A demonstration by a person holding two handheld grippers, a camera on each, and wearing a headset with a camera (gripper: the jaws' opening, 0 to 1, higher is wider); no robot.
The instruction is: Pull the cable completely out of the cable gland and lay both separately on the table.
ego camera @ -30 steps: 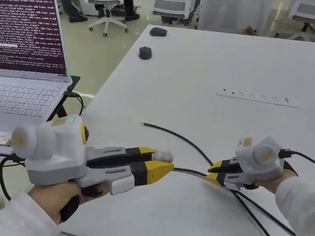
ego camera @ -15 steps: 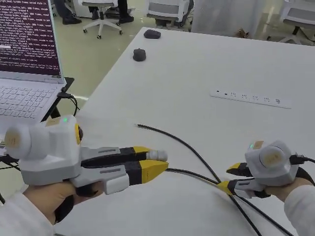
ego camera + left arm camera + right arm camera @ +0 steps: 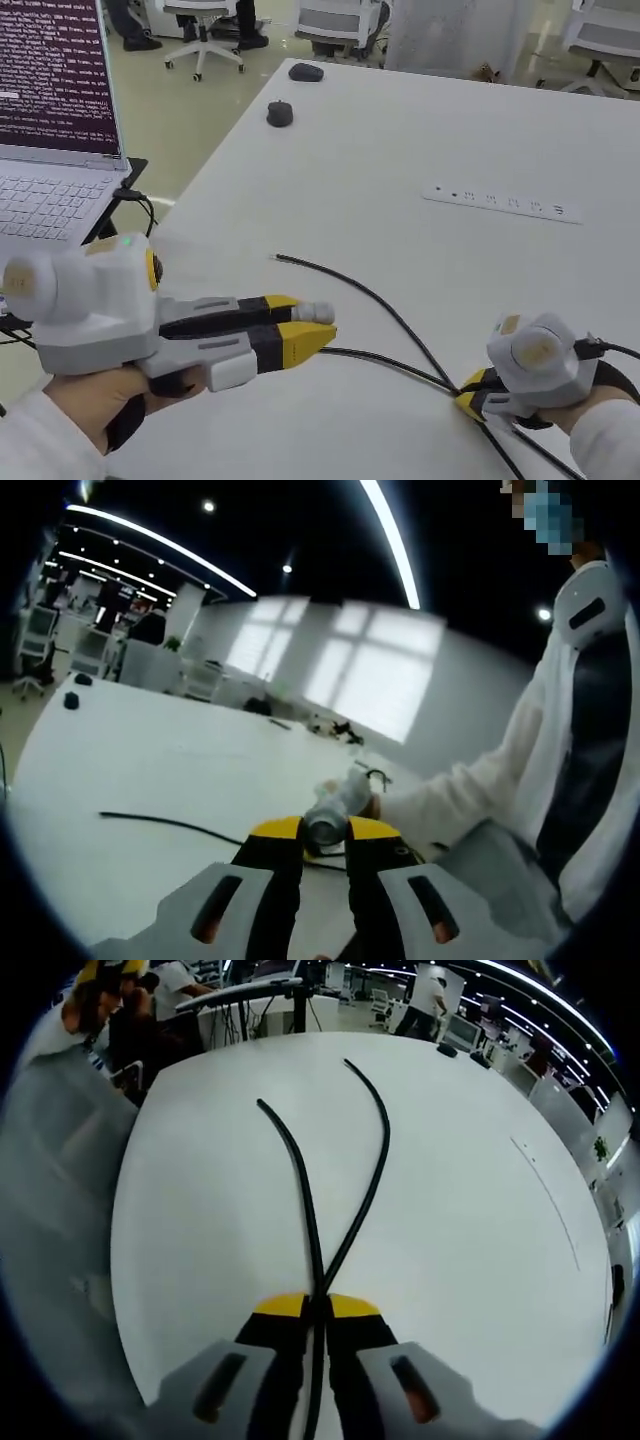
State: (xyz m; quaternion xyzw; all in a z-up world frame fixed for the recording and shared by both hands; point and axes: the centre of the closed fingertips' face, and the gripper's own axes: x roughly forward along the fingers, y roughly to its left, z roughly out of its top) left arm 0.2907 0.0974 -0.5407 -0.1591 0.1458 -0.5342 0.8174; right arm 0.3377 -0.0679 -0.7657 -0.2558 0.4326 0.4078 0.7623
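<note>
The cable gland (image 3: 318, 313), a pale grey cylinder, sits at lower centre of the head view, pinched between the yellow tips of the left gripper (image 3: 300, 322), whose jaws stand narrow around it. The gland's end pokes out past the tips. In the left gripper view the gland (image 3: 335, 808) rises from between the 2 jaw tips at bottom centre, with the left gripper (image 3: 325, 838) clamped on it.

The black cable (image 3: 370, 297) lies on the white table (image 3: 400, 130) as 2 strands. 1 starts at a free end left of centre and runs down to the right. The other begins just below the left gripper's tip; whether it touches the gland I cannot tell. Both strands meet at the lower right, where the right gripper (image 3: 467, 392) is closed on the cable down at the tabletop. In the right gripper view the cable (image 3: 300, 1190) crosses itself just ahead of the right gripper (image 3: 315, 1305), jaws pressed together on it, and both strand ends lie on the table towards the top of the frame.

Further up the head view lie a white power strip (image 3: 490, 200) at right, 2 dark mice (image 3: 279, 113) at upper centre, and an open laptop (image 3: 50, 130) at upper left.
</note>
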